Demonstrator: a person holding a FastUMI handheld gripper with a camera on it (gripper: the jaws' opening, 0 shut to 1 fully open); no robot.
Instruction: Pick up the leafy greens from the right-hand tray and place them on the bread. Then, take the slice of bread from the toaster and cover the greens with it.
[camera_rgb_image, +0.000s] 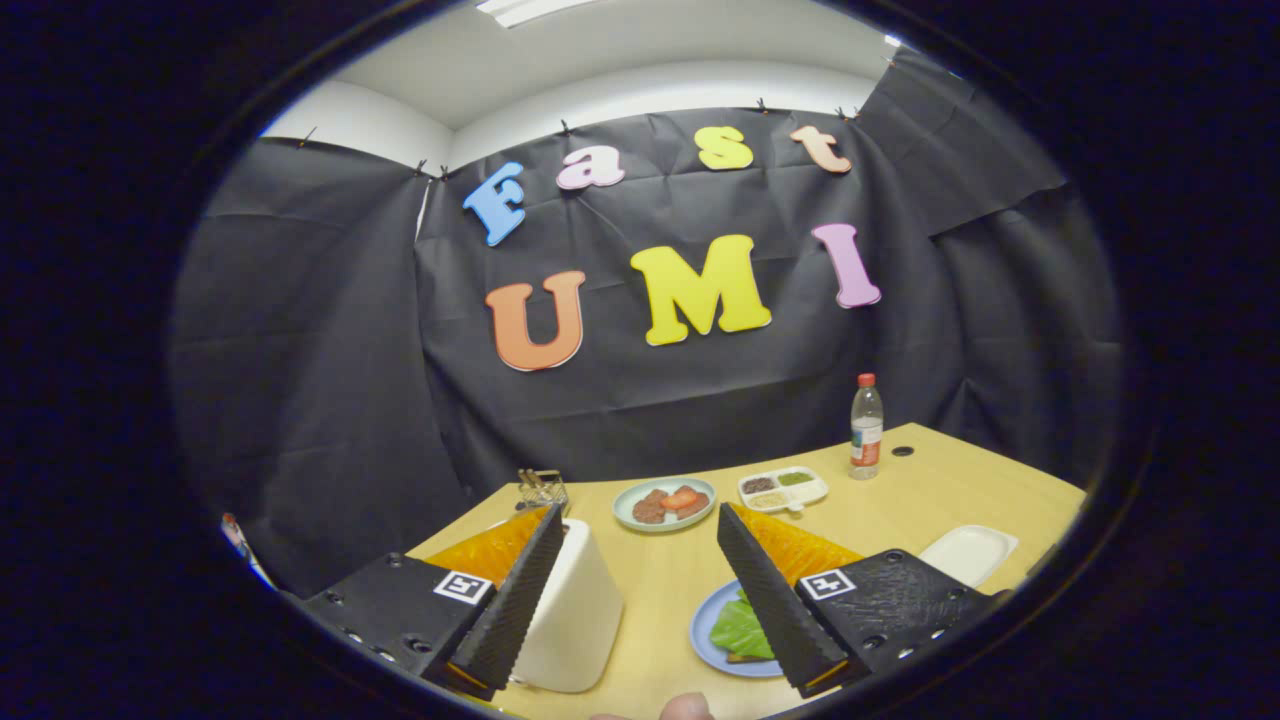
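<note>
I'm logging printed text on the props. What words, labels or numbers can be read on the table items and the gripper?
Bottle: label band, too small to read.
Gripper: a square black-and-white marker on each side, a pattern, no words; jaws open, holding nothing.
Toaster, blue plate, divided tray: no text visible.

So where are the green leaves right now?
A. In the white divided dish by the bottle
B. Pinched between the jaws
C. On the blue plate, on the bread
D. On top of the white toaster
C: the leafy greens lie on the blue plate over the bread, just beside the right finger, while the gripper has its jaws open and holds nothing.
</note>
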